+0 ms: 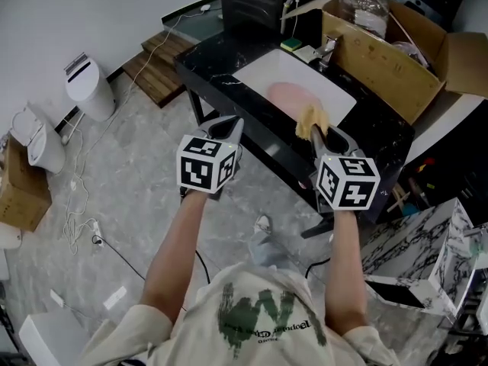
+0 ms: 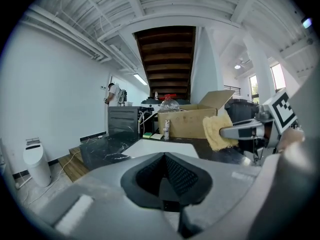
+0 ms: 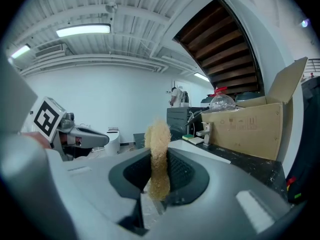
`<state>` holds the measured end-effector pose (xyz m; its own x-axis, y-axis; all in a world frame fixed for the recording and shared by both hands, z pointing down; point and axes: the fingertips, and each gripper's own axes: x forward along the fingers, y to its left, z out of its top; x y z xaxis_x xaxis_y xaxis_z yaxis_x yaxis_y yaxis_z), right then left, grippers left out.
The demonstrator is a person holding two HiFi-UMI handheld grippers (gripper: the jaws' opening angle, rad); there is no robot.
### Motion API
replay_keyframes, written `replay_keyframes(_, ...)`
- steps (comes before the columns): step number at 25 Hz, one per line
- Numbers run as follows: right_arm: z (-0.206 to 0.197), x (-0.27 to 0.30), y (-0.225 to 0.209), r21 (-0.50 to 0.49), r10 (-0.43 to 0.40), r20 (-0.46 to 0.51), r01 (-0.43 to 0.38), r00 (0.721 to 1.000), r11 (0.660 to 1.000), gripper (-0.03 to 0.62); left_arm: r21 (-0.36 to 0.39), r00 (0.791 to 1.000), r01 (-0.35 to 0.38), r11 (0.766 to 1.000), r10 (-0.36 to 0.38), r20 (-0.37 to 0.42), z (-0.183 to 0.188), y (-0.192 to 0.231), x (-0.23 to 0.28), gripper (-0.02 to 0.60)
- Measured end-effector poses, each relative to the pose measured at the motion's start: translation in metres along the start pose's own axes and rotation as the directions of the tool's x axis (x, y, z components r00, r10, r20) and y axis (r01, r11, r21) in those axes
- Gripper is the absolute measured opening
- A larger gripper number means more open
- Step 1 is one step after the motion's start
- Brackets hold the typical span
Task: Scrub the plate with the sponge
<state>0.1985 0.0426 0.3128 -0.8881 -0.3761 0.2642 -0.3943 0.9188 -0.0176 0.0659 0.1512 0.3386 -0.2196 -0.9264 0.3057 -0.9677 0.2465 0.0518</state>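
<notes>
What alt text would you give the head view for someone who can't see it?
Seen from above, a person's right gripper clamps a yellow sponge near a pink plate lying in a white sink set in a black counter. The left gripper, shut and empty, is held alongside at the counter's edge.
</notes>
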Motion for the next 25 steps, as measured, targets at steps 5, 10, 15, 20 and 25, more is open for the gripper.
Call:
replay_keyframes(5,0.006,0.04,-0.029,0.022,-0.019,0.014,0.019,1.0,1.0,0.063,0.02,1.0,0.019,1.0,-0.018,-0.024,0.007,0.014,0.049,0.0)
replay_keyframes(10,0.011,0.087,-0.064,0.05,-0.041,0.011,0.04,0.999,0.998,0.063,0.041,0.998,0.052,0.998,-0.05,-0.044,0.02,0.029,0.108,0.0)
replay_keyframes(15,0.017,0.13,-0.102,0.079,-0.079,-0.01,0.079,0.997,0.994,0.063,0.045,0.995,0.077,0.996,-0.074,-0.068,0.029,0.045,0.162,0.0)
replay_keyframes(20,0.025,0.161,-0.136,0.087,-0.104,-0.028,0.106,0.994,0.991,0.063,0.054,0.99,0.106,0.993,-0.101,-0.095,0.041,0.05,0.21,0.0)
replay_keyframes(25,0.03,0.184,-0.163,0.096,-0.118,-0.039,0.121,0.992,0.988,0.063,0.049,0.987,0.123,0.991,-0.117,-0.106,0.052,0.054,0.249,0.0)
